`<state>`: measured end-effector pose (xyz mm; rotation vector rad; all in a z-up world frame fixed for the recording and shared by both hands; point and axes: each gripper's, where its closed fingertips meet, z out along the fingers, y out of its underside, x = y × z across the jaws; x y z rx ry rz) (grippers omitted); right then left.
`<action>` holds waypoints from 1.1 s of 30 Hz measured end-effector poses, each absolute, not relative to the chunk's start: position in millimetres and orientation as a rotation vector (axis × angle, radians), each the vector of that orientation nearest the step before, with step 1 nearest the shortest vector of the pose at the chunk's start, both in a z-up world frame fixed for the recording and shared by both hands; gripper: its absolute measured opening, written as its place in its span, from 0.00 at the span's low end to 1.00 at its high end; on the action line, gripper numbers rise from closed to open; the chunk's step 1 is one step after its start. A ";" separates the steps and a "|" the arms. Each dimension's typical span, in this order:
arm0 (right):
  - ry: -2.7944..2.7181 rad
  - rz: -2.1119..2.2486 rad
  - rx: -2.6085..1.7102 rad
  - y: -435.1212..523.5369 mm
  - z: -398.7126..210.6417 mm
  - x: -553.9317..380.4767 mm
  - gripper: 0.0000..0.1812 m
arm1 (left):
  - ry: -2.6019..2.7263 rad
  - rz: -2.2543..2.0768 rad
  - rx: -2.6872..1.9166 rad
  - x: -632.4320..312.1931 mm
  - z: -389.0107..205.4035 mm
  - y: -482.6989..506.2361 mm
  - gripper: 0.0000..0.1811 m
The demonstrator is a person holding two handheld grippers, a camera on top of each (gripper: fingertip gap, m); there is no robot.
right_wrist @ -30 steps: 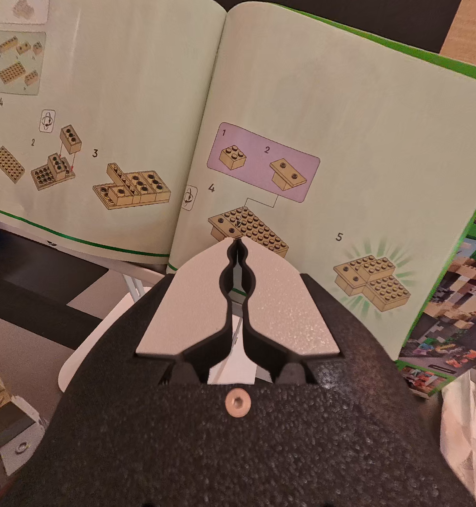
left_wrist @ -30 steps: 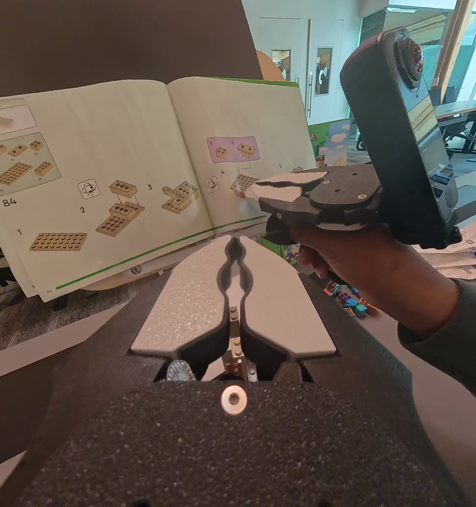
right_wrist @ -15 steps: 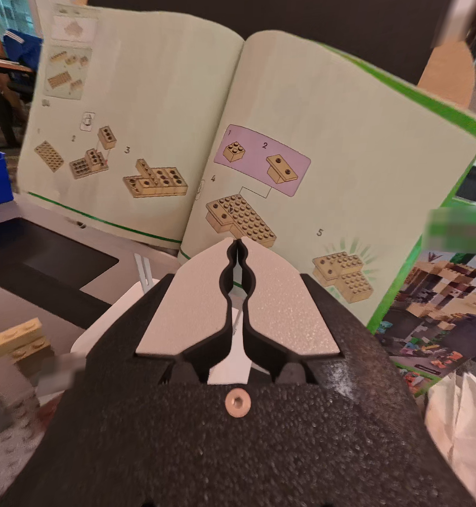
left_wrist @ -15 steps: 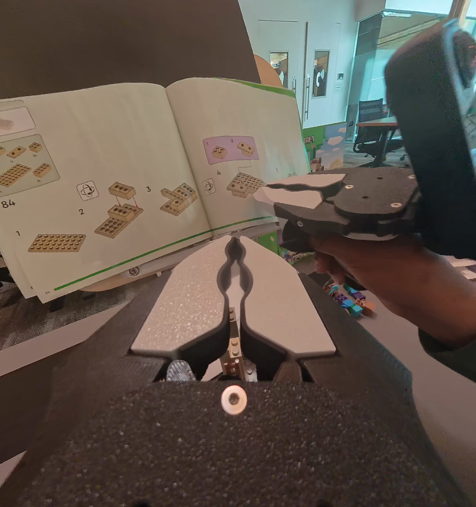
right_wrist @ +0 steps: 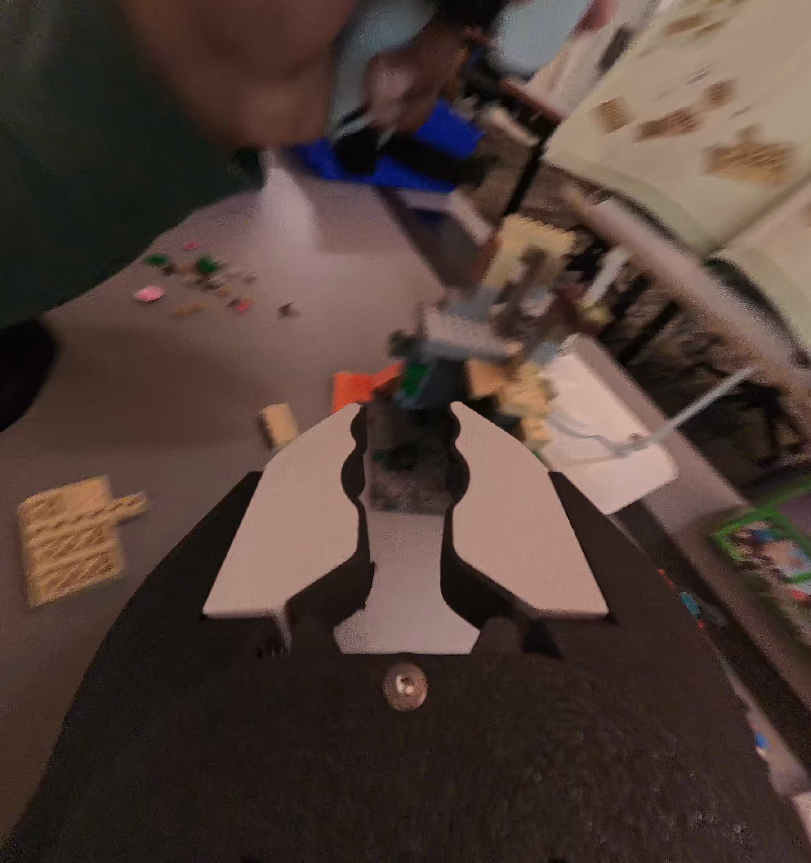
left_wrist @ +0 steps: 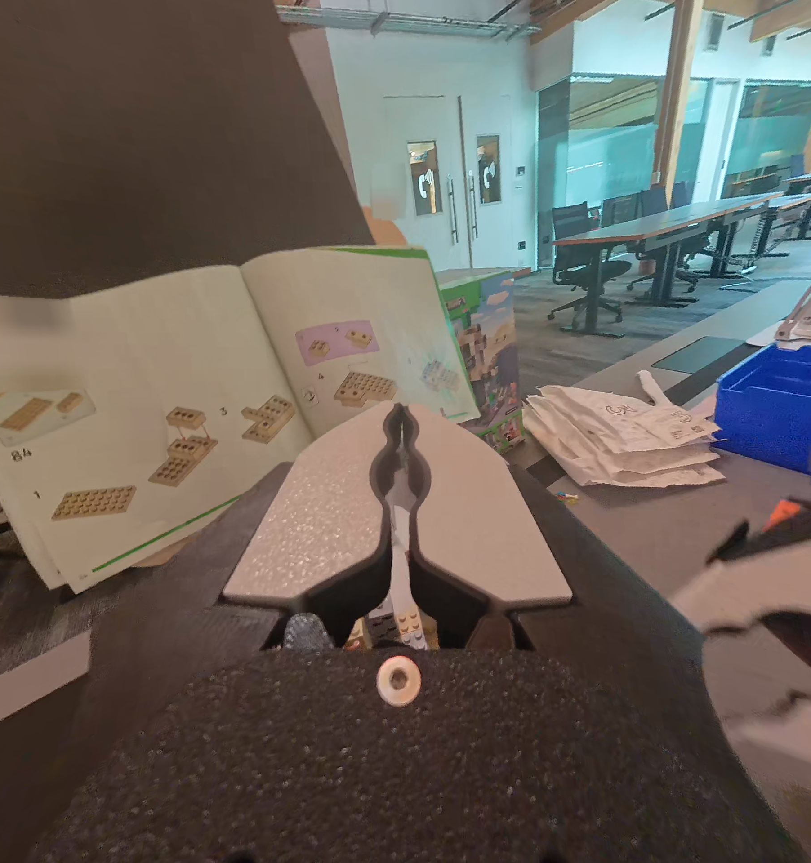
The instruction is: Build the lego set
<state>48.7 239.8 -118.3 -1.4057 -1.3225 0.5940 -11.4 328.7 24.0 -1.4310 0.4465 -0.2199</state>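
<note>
The open instruction booklet (left_wrist: 207, 397) stands propped at the back. My left gripper (left_wrist: 400, 412) is shut, its tips together in front of the booklet; grey and tan Lego pieces (left_wrist: 408, 621) show below through the gap at its base. My right gripper (right_wrist: 408, 411) is open and points down at the table, in a blurred view. A dark grey block (right_wrist: 408, 471) lies in the gap between its jaws; I cannot tell whether they touch it. The part-built model (right_wrist: 464, 336) stands just beyond. A tan plate (right_wrist: 72, 537) lies to the left.
A small tan brick (right_wrist: 277, 422), an orange piece (right_wrist: 361, 383) and several scattered small pieces (right_wrist: 198, 280) lie on the grey table. The Lego box (left_wrist: 487, 364), paper bags (left_wrist: 628, 434) and a blue bin (left_wrist: 777, 406) stand at the right. A person's arm (right_wrist: 235, 70) crosses above. My hands' fingertips stand some 20 cm from each other.
My right gripper swung away from the booklet down toward the table and opened. In the left wrist view it dropped from the middle to the lower right edge. The left view turned right.
</note>
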 end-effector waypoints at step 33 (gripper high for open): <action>-2.108 1.287 -1.730 72.2 -222.1 59.3 0.19 | 1.342 -0.347 -1.470 18.7 -165.3 84.0 0.10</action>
